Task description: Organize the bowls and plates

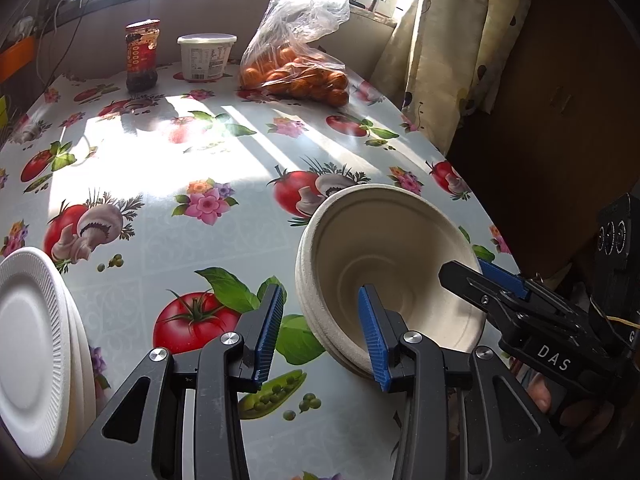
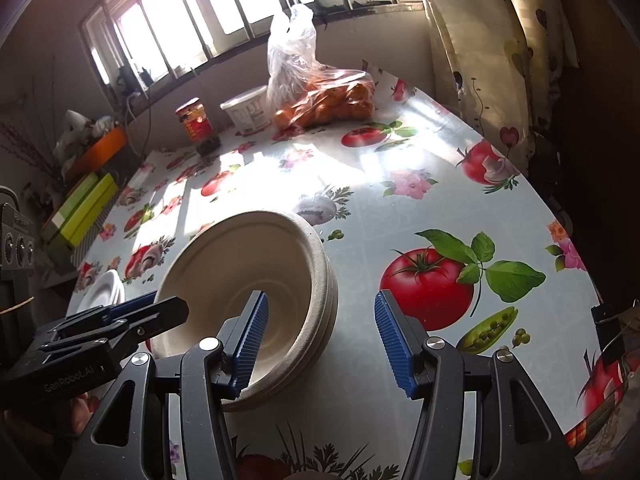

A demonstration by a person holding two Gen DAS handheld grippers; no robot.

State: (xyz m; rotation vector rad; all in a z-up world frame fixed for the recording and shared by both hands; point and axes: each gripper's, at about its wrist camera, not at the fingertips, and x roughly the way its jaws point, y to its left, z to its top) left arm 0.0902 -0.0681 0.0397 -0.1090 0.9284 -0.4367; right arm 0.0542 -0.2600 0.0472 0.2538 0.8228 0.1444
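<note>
Bowls (image 1: 384,272) sit stacked and tilted on the counter (image 1: 168,208) between our left tool (image 1: 326,332) and right tool (image 2: 322,344), both apart with nothing clamped, so a careless nudge could slide them off the near edge.

Both views are taken close above the table (image 1: 168,240), angled down toward the window-side edge; the stacked bowls (image 1: 384,256) (image 2: 240,280) are shared.

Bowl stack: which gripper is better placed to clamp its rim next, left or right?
Left, marginally. The left gripper and right gripper are both open and straddle the rim of the bowl stack, but the left's outer pad sits closer to the wall, so it likely needs less closing.
</note>
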